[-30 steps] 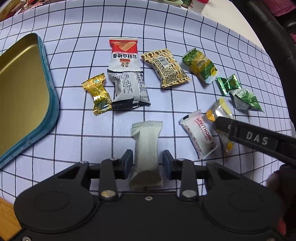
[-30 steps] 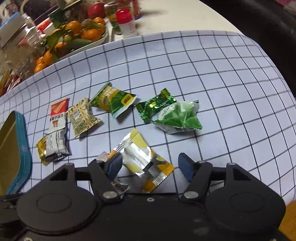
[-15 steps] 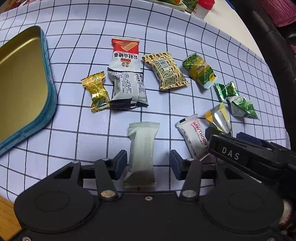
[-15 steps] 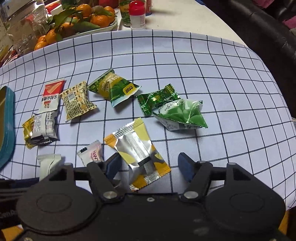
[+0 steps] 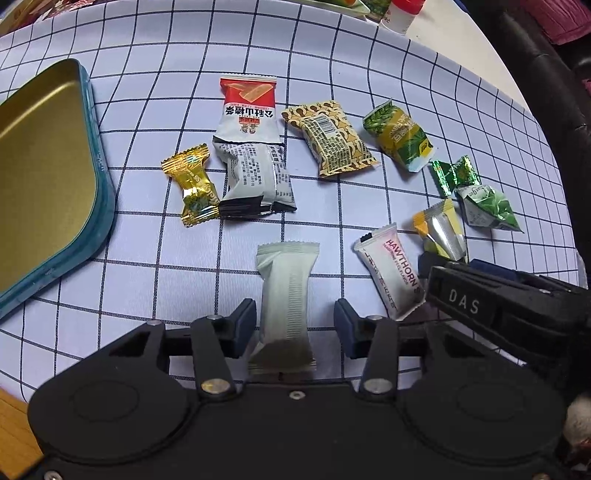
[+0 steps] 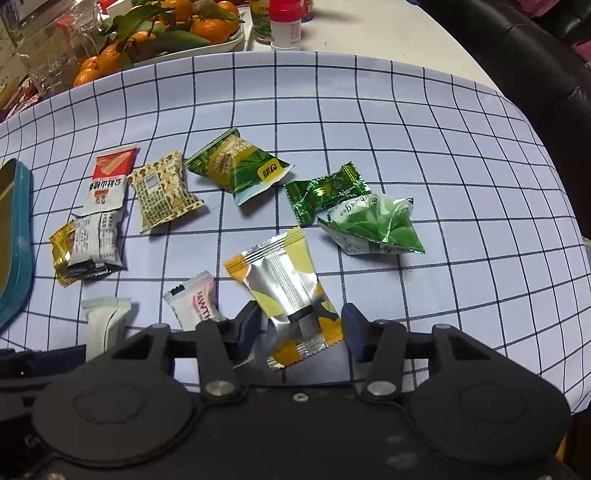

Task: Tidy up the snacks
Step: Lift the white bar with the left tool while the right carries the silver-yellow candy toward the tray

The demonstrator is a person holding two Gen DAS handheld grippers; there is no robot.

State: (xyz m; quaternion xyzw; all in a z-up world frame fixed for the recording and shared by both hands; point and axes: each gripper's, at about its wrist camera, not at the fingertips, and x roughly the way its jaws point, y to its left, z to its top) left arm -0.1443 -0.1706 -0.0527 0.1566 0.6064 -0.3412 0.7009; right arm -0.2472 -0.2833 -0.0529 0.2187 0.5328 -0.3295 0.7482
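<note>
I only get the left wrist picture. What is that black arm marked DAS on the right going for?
Observer: Those are the right tongs; the silver-and-yellow packet lies between their fingers.
Operator: Gripped already?
Observer: They have just been closing around it; whether the pads press yet, I cannot tell.
Operator: Anything beyond the checked cloth?
Observer: A tray of oranges with green leaves, at the top left.
</note>
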